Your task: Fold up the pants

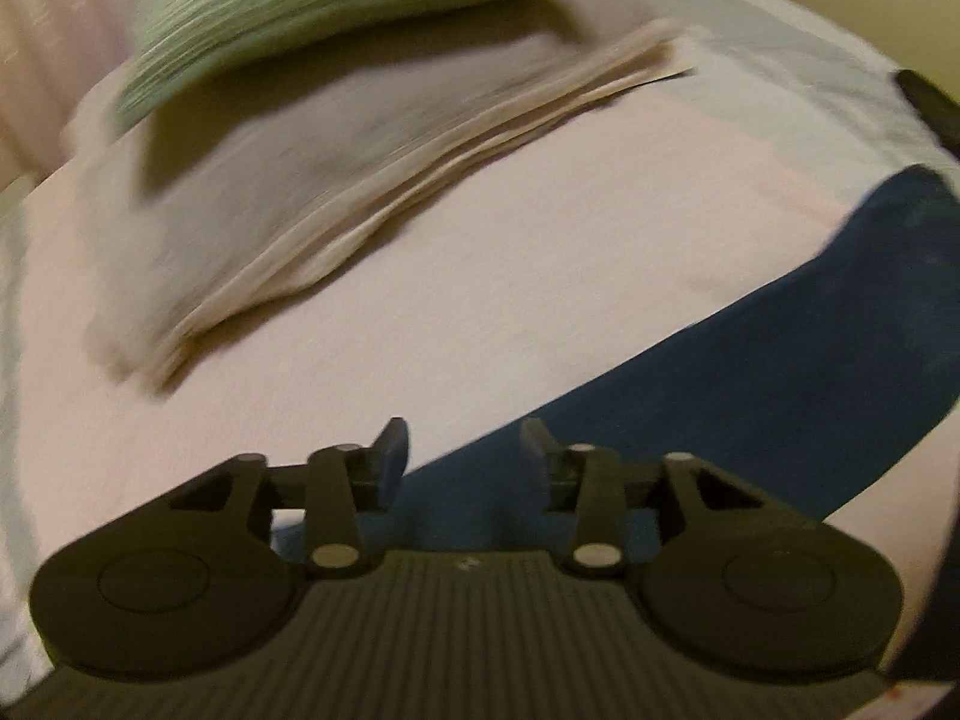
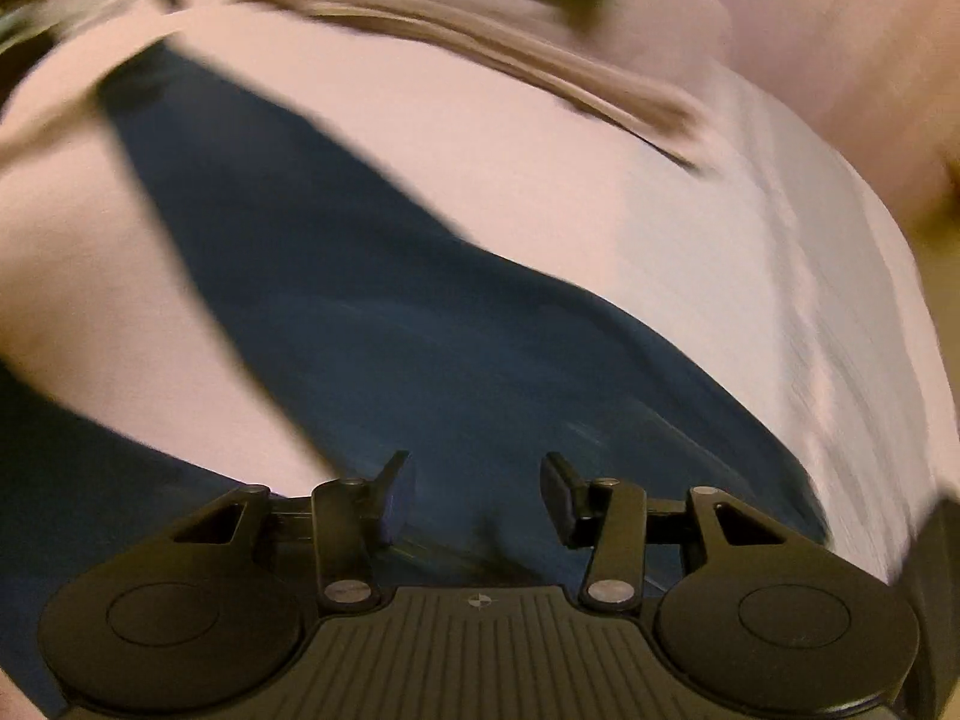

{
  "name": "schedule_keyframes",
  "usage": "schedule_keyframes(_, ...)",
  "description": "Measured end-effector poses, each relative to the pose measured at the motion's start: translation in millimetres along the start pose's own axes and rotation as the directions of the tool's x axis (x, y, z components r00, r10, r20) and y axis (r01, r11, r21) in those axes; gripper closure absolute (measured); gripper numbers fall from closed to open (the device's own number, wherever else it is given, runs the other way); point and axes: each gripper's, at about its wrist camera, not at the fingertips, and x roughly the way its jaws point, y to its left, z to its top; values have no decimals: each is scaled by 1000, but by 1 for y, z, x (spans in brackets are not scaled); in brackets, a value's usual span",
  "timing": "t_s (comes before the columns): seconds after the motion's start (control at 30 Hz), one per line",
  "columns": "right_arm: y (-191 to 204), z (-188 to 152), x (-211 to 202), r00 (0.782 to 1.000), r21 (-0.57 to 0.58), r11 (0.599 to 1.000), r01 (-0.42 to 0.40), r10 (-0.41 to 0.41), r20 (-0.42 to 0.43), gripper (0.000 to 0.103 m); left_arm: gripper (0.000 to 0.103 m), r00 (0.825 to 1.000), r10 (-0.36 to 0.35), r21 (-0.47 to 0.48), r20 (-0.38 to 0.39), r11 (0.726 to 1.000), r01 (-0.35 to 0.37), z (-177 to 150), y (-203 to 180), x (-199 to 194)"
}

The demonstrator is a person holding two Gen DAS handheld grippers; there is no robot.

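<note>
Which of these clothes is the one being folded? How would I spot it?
Look at the pale pink sheet covering the bed. Across it lies a long dark blue strip, the pants, just ahead of the gripper. The other clothes are a beige and grey folded pile further back.

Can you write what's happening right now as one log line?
left gripper: open, empty | right gripper: open, empty | blue pants: flat on bed sheet

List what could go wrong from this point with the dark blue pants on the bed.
1. Both the left gripper and right gripper are open with nothing held, so the dark blue fabric pants may slump and lose their fold.
2. The stack of folded beige cloth lies close by; a wide sweep could knock it.
3. Both views are blurred, so a regrasp could miss the edge.
</note>
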Motion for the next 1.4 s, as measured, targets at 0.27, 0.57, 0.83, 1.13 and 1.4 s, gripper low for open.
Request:
schedule_keyframes(0.27,-195,-28,28,1000,197,980,-11,12,-6,57,41,964,-266,125,14,957,263,109,-179,56)
schedule_keyframes(0.57,-325,-44,103,941,234,912,-337,327,83,57,41,881,-461,272,-108,839,472,203,-358,158)
schedule_keyframes(0.83,-346,-51,152,835,180,817,-547,547,54,58,43,833,-466,362,-299,752,551,211,-416,220)
schedule_keyframes(1.13,-358,-53,148,815,235,786,-572,578,48,93,93,826,-450,362,-340,748,557,216,-410,215)
schedule_keyframes(1.4,-369,-31,138,885,211,860,-465,457,89,96,95,889,-391,400,-238,795,456,236,-408,215)
